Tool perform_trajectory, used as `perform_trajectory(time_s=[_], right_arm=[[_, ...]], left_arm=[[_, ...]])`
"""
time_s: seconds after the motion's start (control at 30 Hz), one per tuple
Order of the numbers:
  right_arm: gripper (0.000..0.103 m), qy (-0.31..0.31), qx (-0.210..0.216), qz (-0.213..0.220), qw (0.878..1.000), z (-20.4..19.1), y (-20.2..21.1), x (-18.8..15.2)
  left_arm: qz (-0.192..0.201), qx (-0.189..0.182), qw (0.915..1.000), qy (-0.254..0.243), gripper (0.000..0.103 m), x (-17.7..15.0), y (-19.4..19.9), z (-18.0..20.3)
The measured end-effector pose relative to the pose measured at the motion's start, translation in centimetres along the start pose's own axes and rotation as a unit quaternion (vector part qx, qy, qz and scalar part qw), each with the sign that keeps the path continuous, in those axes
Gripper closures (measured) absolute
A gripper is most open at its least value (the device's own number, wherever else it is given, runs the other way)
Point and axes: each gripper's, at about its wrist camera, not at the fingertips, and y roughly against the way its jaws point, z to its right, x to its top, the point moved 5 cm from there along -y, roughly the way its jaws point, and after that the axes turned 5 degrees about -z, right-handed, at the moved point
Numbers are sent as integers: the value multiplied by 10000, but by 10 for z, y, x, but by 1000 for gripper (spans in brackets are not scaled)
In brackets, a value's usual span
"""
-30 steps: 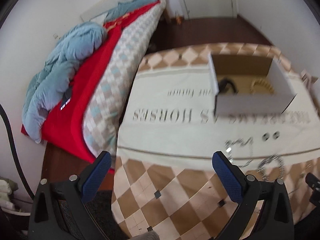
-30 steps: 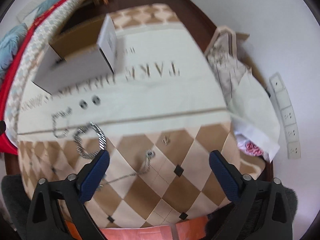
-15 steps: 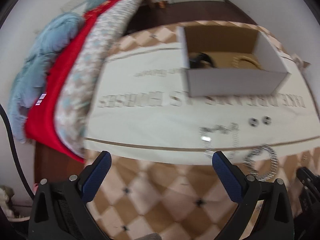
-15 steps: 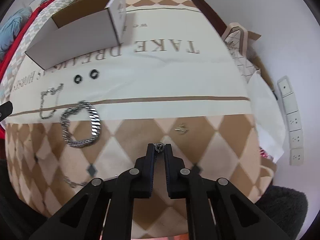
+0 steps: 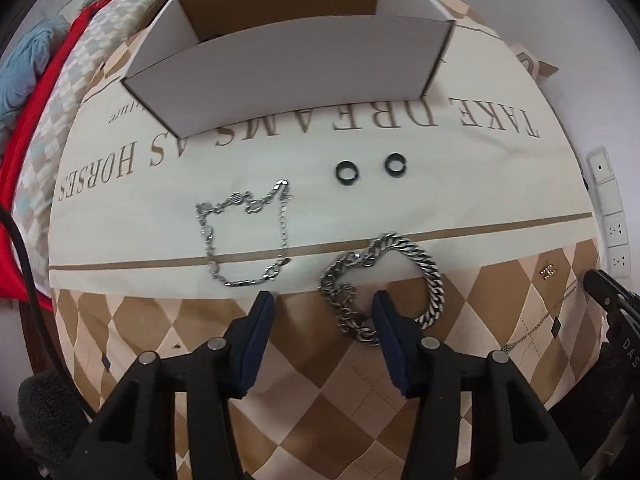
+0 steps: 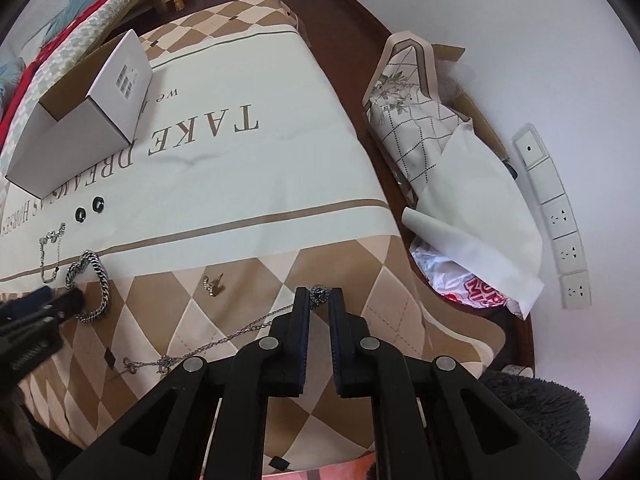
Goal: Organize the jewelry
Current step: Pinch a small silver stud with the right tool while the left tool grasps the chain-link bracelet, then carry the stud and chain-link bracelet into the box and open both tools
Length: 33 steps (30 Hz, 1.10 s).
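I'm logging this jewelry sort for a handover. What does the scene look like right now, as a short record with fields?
surface: patterned cloth
box: open cardboard box at the far side
loose pieces: two black rings, thin chain, chunky bracelet, gold earring
left gripper: fingers closing around one side of the chunky bracelet
right gripper: shut on thin necklace

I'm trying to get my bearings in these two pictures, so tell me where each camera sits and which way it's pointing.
Left wrist: on the left gripper, looking steeply down at the cloth-covered table; its closing blue-padded fingers straddle one side of the thick chain bracelet.
Right wrist: on the right gripper, looking down and across the table toward the wall; its fingers are shut on the thin necklace.
Shared: white box, two black rings, bracelet, and each view catches the other gripper at its edge.
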Motion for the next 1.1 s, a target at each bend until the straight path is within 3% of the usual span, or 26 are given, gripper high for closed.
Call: perform_trajectory(time_s=[0.03, 0.1, 0.23, 0.6, 0.73, 1.1], right_arm=[[93, 4, 11, -10, 10000, 1, -2, 0], [93, -2, 57, -48, 10000, 0, -6, -2], [93, 24, 159, -66, 9998, -7, -7, -7], [93, -60, 814, 153, 9965, -15, 18, -4], [93, -27, 1152, 297, 9929, -22, 41, -2], [93, 96, 1755, 881, 9805, -38, 120, 17]], left_arm=[[25, -85, 10000, -44, 80, -2, 1, 5], [69, -72, 9998, -181, 100, -4, 3, 11], [75, -155, 9996, -213, 101, -8, 7, 10], [379, -106, 9992, -50, 102, -25, 40, -38], [633, -54, 9979, -112, 102, -27, 65, -44], [1220, -114, 9924, -90, 102, 7, 116, -58]])
